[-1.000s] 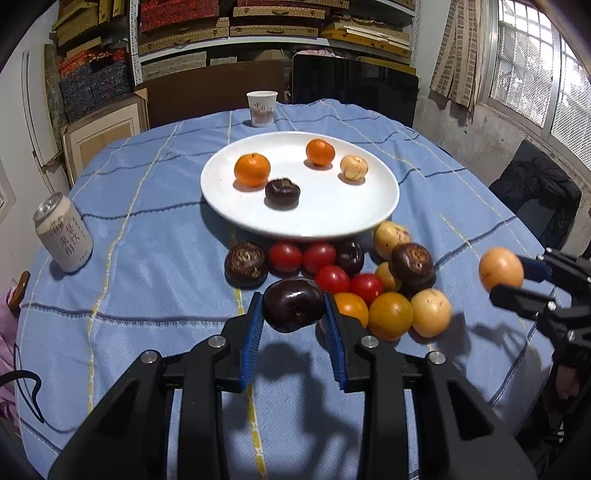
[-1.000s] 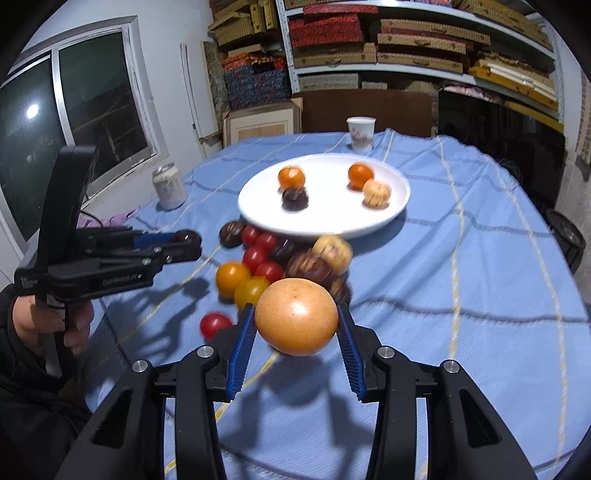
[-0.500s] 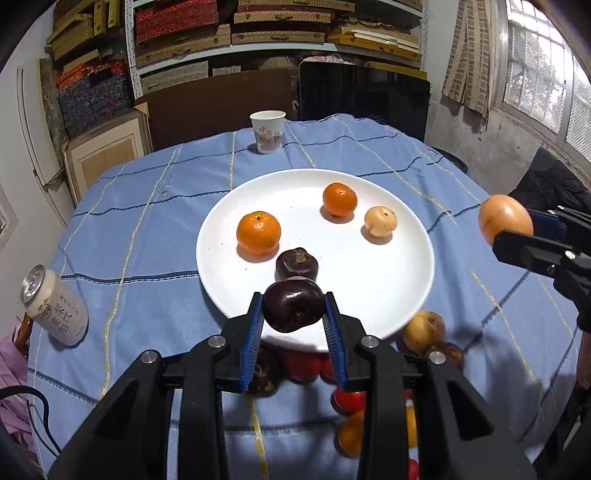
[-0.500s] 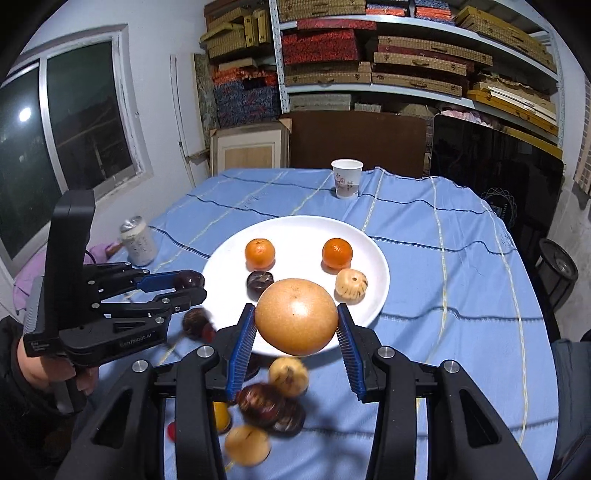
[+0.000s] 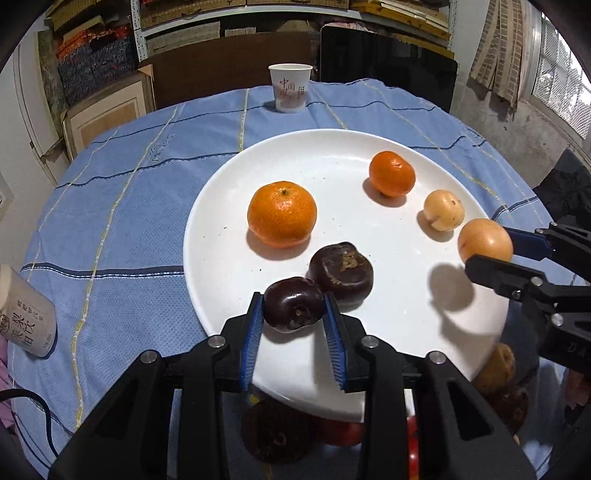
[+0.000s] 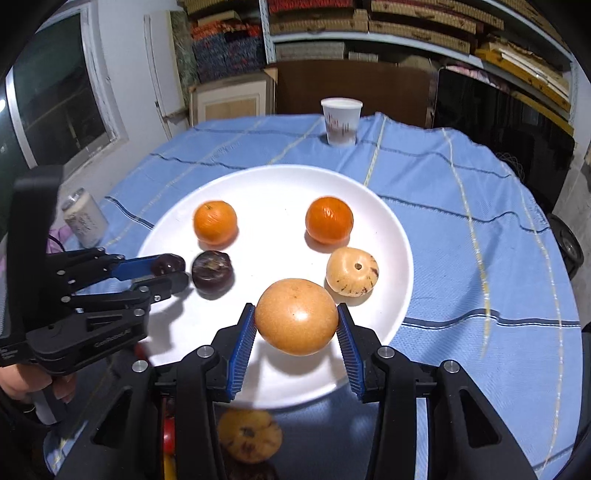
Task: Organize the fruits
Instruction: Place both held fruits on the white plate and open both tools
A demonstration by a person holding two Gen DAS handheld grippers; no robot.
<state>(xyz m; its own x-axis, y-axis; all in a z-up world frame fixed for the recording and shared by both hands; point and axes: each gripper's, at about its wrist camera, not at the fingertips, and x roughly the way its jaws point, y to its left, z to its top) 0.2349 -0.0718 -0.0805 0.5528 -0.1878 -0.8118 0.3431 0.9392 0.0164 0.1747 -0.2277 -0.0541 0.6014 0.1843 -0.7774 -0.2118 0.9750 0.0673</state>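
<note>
The left claw grips a dark purple fruit over the white plate's near rim; the right claw clamps a tan round fruit (also above the plate). Farther back lie another dark fruit, two mandarins and a pale fruit.

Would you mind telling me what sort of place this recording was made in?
Probably a home storeroom or stock room used for dining: a round table in a blue checked cloth, shelves stacked with flat boxes behind it, and a barred window beside it.
</note>
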